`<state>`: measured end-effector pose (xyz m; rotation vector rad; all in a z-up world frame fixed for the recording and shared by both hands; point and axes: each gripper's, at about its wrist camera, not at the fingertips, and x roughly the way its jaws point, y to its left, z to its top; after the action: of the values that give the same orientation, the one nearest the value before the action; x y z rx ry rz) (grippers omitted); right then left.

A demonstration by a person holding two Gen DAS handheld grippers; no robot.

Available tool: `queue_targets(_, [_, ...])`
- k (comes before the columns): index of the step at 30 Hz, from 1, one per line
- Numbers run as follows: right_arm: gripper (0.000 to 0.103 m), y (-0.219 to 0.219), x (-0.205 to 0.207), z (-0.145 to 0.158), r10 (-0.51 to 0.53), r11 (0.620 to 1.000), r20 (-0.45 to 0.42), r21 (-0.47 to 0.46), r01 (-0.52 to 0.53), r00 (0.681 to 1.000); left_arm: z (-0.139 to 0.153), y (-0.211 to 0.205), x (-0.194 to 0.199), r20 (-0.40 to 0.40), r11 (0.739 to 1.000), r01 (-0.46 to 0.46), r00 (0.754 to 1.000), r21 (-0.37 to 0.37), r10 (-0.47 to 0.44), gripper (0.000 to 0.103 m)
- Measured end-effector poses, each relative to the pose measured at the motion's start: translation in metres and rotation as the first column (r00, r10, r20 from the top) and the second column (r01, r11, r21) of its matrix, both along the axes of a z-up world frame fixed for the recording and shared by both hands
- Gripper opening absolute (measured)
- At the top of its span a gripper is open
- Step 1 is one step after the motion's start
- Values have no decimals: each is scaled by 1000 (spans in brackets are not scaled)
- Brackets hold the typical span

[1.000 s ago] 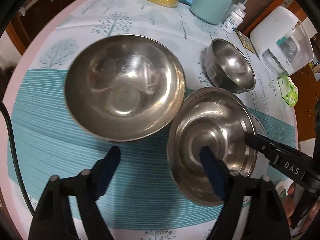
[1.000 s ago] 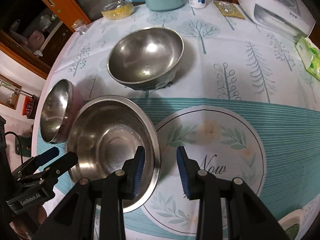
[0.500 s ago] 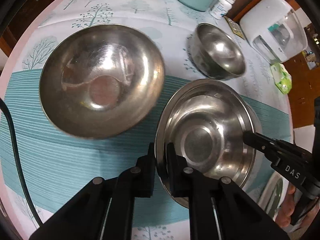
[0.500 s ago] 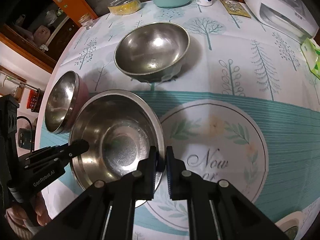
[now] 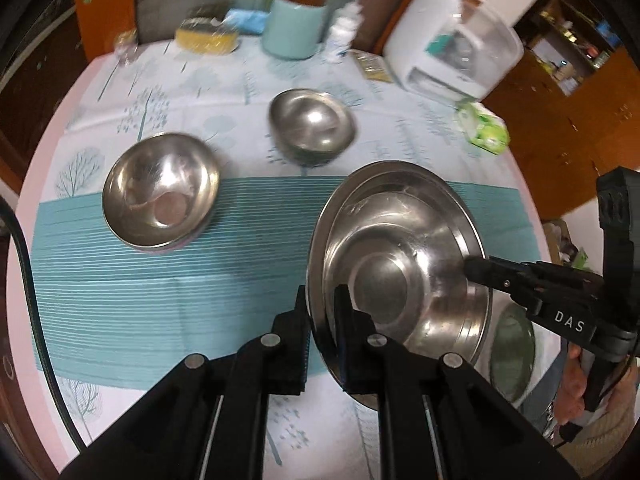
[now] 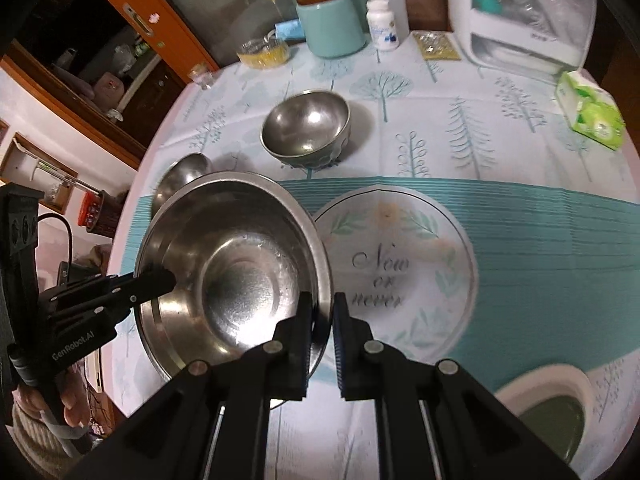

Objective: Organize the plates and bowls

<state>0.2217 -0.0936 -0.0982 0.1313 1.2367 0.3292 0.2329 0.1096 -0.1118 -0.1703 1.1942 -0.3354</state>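
A round table (image 6: pixel 520 216) under a tree-print cloth with a teal band is seen. At its far edge a teal canister (image 6: pixel 330 26), a white bottle (image 6: pixel 383 24), a yellow sponge in a dish (image 6: pixel 264 54) and a small glass (image 6: pixel 200 76) are lined up, with a white appliance (image 6: pixel 520 12) at the far right and a green tissue pack (image 6: pixel 592 114) near it. A printed plate (image 6: pixel 394 268) lies flat on the band at the middle, and a white bowl with a green inside (image 6: pixel 552 412) sits at the near right edge.

Two steel bowls rest on the cloth: a small bowl (image 5: pixel 312 124) far of centre and a mid bowl (image 5: pixel 160 190) to the left on the band. In the right wrist view the mid bowl (image 6: pixel 180 178) is largely hidden behind the raised rim of the big bowl.

The big bowl (image 5: pixel 400 256) is held at two sides of its rim and appears tilted and lifted above the cloth, partly over the plate's left edge. The left gripper (image 5: pixel 322 332) is closed narrowly on the near-left rim, one finger outside and one inside the wall. The right gripper (image 6: pixel 320 332) is likewise pinched on the rim at the bowl's right side, just beside the plate. In the left wrist view the right gripper (image 5: pixel 474 270) is seen coming in from the right, its tip against the bowl's inner wall; in the right wrist view the left gripper (image 6: pixel 160 280) enters from the left, tip inside the rim. Both other bowls are well apart from the grippers.
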Motion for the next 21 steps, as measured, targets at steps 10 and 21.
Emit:
queue_targets(10, [11,-37,-80,8,-9,1000,0,16,9,1000,7,-33,-78,6,997,70,998,15,-70,9])
queue_targets(21, [11,-50,-138,-55,-16,1000,-121,-20,13,993,-80,-53,-132,-151,992,65,987,112,-47,9])
